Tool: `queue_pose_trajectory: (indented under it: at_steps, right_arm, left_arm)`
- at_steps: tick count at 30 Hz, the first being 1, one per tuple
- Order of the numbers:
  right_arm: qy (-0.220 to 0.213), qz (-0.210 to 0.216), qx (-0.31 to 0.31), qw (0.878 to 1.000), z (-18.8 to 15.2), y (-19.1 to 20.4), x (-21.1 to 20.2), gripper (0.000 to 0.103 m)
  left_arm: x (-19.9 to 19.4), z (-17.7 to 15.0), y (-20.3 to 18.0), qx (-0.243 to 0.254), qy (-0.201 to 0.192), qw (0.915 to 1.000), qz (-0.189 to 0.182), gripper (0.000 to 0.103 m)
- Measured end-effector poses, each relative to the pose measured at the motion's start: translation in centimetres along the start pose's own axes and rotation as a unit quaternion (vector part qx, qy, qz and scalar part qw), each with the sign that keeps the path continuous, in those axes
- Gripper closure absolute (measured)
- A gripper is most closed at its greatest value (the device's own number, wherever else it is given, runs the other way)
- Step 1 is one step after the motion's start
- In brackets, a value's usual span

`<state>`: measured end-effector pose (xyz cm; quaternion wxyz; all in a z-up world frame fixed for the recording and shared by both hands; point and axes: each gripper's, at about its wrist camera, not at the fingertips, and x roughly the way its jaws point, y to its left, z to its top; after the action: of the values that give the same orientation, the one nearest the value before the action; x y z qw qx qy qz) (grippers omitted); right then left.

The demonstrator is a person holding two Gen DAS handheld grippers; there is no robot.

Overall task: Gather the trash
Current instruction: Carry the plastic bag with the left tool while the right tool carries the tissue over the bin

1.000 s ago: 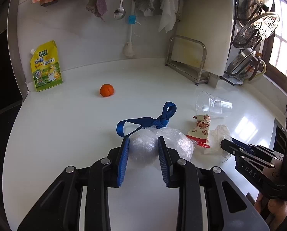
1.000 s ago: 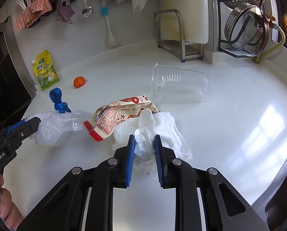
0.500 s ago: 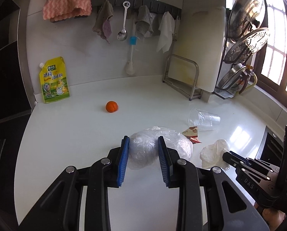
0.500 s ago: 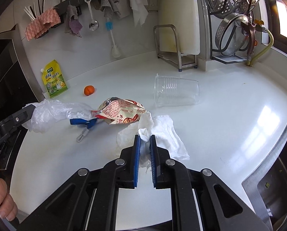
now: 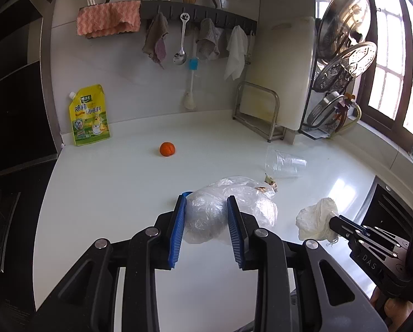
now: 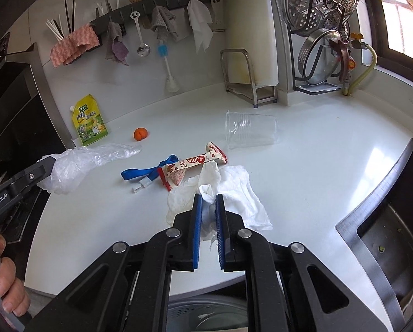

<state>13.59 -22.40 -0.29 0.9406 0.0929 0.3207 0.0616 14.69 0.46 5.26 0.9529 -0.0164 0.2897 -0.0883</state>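
A crumpled white tissue (image 6: 228,193) sits pinched between the blue pads of the right gripper (image 6: 207,207), its loose folds spilling toward 1 o'clock over the white counter (image 6: 331,144); the left view shows the wad clear of the surface. To the left, a clear plastic bag (image 5: 220,213) bulges between the narrowly set pads of the left gripper (image 5: 206,215), also held off the counter. Still lying on the counter are a red-and-white snack wrapper (image 6: 190,166) at 12 o'clock from the right gripper, its long axis running from 8 to 2 o'clock, a blue strap (image 6: 148,170) just left of it, and a clear plastic cup (image 6: 250,130) on its side farther back. The right gripper appears the nearer of the two to the wrapper and cup. Both grippers tilt moderately downward, and a hand (image 6: 4,276) grips the left tool's handle. An orange fruit (image 6: 140,133) and a yellow pouch (image 6: 89,120) stand near the back wall, well apart from the litter.
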Motion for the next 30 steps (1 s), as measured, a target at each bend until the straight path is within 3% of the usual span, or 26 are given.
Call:
queue_pose_trajectory:
  at_steps: [30]
  right_arm:
    - [-0.006,-0.059,0.004,0.998,-13.9,-0.2,-12.2,0.093]
  left_arm:
    - [-8.3,-13.2,-5.9,0.057,0.041,0.9967,-0.041,0.074]
